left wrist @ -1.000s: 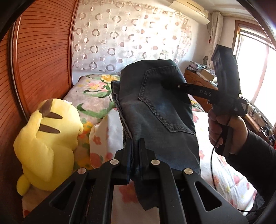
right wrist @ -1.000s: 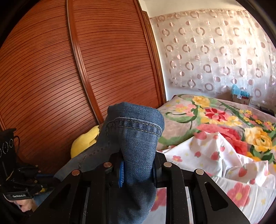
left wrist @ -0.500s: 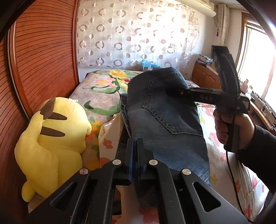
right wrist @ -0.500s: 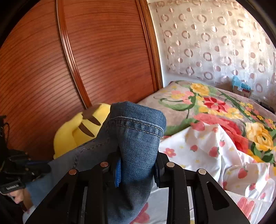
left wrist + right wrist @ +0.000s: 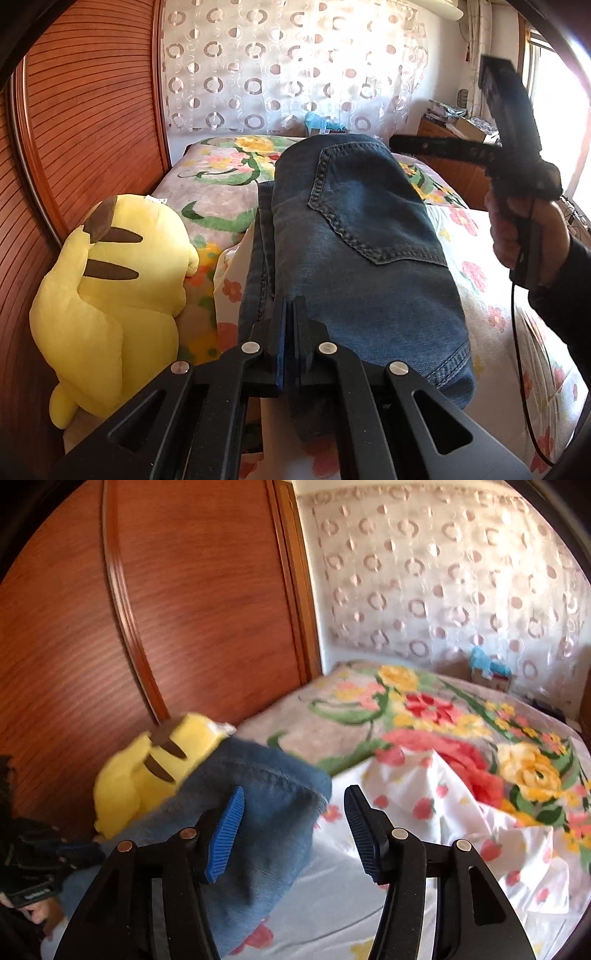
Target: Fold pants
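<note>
Although folded into a thick bundle, the pants (image 5: 354, 251) are heavy, limp denim that sags wherever it goes unsupported, so in my judgement they need a hold on a seamed edge or across all the folded layers, not on one loose layer. They stretch forward from the left gripper (image 5: 290, 317), whose fingers are pressed together on the near edge of the bundle, with cloth hanging down below the fingers. Ahead of those fingers the back pocket faces up and the far fold lies toward the right gripper (image 5: 293, 823). Seen from the right wrist, its fingers (image 5: 225, 834) stand wide apart and hold nothing; the folded end of the denim lies just beyond and to the left of the left-hand finger, blurred, and I cannot tell whether it touches the pad. Under the pants is the bed (image 5: 406, 797) with its white strawberry-print sheet and flowered blanket; the cloth seems low over it, though contact is hidden. Left of the left gripper's fingers sits a yellow plush toy (image 5: 110, 291) against the wooden wardrobe door (image 5: 92, 122). A patterned curtain (image 5: 295, 66) hangs behind the bed.
</note>
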A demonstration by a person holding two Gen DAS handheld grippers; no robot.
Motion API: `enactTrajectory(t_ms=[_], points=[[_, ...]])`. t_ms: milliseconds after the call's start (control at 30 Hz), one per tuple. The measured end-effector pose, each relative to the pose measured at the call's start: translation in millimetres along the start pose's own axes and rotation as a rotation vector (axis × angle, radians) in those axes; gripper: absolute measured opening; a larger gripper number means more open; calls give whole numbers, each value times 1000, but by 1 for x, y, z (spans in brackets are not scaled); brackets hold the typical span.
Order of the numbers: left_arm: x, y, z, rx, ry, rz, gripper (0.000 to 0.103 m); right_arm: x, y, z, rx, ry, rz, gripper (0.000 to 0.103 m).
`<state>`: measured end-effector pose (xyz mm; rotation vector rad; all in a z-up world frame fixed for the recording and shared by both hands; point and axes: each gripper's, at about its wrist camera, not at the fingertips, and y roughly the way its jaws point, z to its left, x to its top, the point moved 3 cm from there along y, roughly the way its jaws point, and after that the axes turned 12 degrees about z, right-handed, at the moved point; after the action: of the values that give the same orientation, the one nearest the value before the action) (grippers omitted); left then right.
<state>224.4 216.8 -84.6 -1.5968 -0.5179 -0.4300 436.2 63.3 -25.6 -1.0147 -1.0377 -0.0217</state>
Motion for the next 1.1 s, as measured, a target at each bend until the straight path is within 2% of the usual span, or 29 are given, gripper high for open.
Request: enactTrajectory(t_ms=[33,67,133,300,400,633,700,767,800,833,867,1100], points=[[0,0,-1,4,1,2,4,1,-2,4,25,-18,2,38],[-1,1,-1,7,2,5,4,2,-1,9,38,-43,15,31],[-2,3,-1,10,0,10,4,3,6,16,35,-75,40,27],[-5,7,1,10,-15,18,4,11,40,13,-10,-81,107,24],[-6,7,1,6,-23,17,4,13,53,11,-6,-83,119,24],[-4,-3,2,-7,-63,-5,5,14,41,18,-28,-68,111,25],[-4,-6,2,9,-60,-12,14,8,37,18,-17,-63,102,25],[-4,-13,0,33,-59,-41,51,2,29,20,-4,-60,95,25],[-4,-17,0,36,-58,-59,58,-1,25,21,7,-58,94,25],[-4,-20,0,40,-59,-67,79,-3,21,23,10,-58,93,25],[-3,-23,0,45,-66,-68,91,-6,18,23,12,-60,92,25],[-4,-35,-3,44,-78,-65,91,-25,-12,29,30,-61,80,25]])
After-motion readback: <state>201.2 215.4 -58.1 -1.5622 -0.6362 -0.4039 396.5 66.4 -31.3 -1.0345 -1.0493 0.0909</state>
